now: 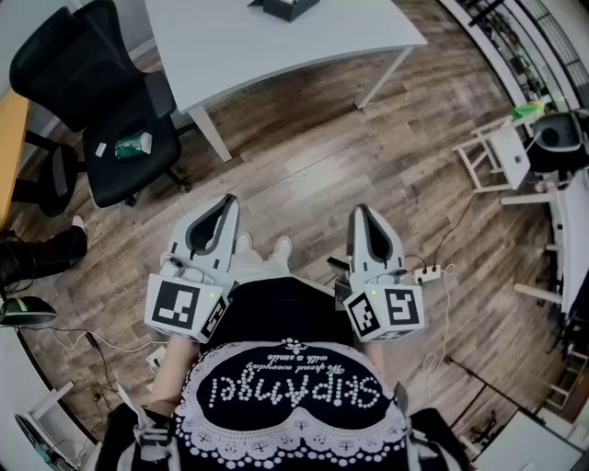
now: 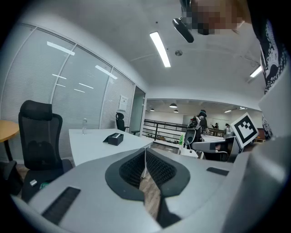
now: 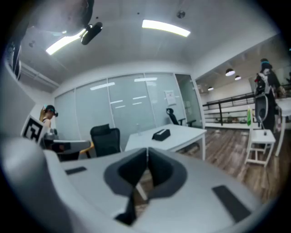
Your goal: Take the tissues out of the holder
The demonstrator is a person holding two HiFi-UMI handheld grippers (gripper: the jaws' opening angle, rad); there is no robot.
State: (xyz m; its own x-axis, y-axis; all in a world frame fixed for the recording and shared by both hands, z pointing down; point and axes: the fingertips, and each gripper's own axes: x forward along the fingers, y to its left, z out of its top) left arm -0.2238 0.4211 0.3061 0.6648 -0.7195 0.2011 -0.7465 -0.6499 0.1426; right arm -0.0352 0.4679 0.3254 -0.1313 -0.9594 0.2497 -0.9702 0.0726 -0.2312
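At the far left of the head view a black office chair (image 1: 110, 101) is standing with a green packet (image 1: 133, 144) lying on its seat. The left picture edge is cutting off the orange desk (image 1: 9, 138) beside it.

The left gripper (image 1: 225, 204) is hanging over the wooden floor (image 1: 304, 166), pointing slightly downward. From above its jaws are hard to read. The left gripper view is showing them pressed together, ribbed faces meeting along a thin line, with nothing between them.

Further right, the white table (image 1: 267, 46) is standing ahead of the person, well apart from both grippers. The tissue holder (image 1: 285, 7) is sitting on it, but the top edge of the head view is cutting it down to a dark corner. Both gripper views are showing it whole, as a low black box lying alone on the tabletop. A paler strip is running along its top in the left gripper view, possibly the tissues (image 2: 114, 135), though it is too small to tell. That view is also catching a clear bottle (image 2: 84, 126) on the table, which the head view is leaving out.

The right gripper (image 1: 361, 213) is hanging level with the left, and its own view is showing its jaws closed on each other, holding nothing.

At the right, a white stool (image 1: 502, 152) is standing on the floor.
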